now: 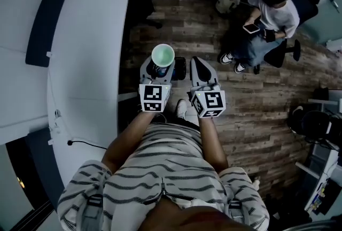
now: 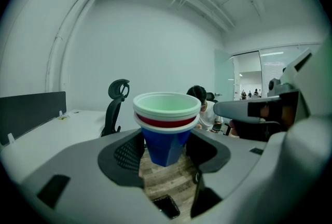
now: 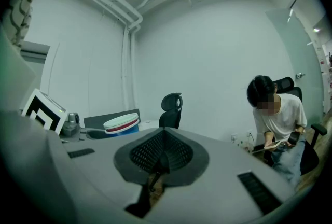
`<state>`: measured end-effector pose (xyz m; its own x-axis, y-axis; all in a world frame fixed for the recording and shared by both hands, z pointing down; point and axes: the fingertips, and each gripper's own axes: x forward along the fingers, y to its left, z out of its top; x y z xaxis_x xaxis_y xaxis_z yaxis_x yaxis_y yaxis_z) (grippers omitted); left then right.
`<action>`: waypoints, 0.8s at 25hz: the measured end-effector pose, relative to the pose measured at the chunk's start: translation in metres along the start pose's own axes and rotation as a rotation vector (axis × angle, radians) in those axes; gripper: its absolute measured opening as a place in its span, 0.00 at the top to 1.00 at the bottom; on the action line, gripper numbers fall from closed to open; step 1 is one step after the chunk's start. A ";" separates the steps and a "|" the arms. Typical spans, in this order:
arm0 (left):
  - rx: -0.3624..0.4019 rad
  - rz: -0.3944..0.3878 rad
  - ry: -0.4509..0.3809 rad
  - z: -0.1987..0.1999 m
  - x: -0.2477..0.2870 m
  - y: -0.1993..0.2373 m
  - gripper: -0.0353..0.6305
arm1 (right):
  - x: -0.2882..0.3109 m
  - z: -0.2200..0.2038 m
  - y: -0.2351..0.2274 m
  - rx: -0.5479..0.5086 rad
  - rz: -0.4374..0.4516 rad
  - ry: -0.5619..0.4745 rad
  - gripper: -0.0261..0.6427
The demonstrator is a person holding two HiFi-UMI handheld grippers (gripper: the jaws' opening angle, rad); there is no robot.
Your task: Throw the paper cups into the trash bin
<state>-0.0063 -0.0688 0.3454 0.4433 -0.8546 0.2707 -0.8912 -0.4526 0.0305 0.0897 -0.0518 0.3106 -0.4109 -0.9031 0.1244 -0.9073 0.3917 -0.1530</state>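
Left gripper view puts the stack of paper cups [image 2: 167, 124] dead centre: a green-lined cup nested in a red one, nested in a blue one, upright, with the blue base hanging free over the wooden floor [image 2: 165, 179]. The left tongs [image 2: 167, 148] pinch the blue cup's sides just under the rims, one dark pad against each flank. From the head view the same stack [image 1: 163, 55] sits at the tip of the left tongs [image 1: 160, 66], held out in front of the person, beside the edge of the white tabletop [image 1: 91, 48] rather than over it.

The right tongs [image 3: 162, 153] are pressed together with nothing between them and ride alongside [image 1: 201, 70], idle.

Judging by this, the step in hand is the carry – cups lifted and in transit. No trash bin is plain in any view; a small dark shape on the floor low in the left gripper view is too unclear to name. The next move calls for finding the bin, bringing the stack over its mouth while keeping it upright, and only then spreading the left tongs – well clear of the seated person [image 1: 270, 16].
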 end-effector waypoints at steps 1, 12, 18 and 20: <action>-0.001 -0.005 0.008 -0.003 0.000 -0.002 0.54 | 0.000 -0.003 0.000 0.001 0.001 0.007 0.95; -0.021 -0.028 0.089 -0.035 0.015 -0.021 0.54 | -0.001 -0.036 -0.017 0.028 -0.002 0.078 0.95; -0.037 -0.022 0.117 -0.052 0.017 -0.025 0.54 | 0.002 -0.059 -0.025 0.041 -0.004 0.118 0.95; -0.043 -0.020 0.129 -0.059 0.019 -0.026 0.54 | 0.003 -0.067 -0.028 0.048 -0.003 0.131 0.95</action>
<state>0.0197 -0.0584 0.4067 0.4476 -0.8042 0.3912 -0.8867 -0.4557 0.0776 0.1082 -0.0534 0.3807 -0.4188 -0.8725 0.2516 -0.9047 0.3771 -0.1983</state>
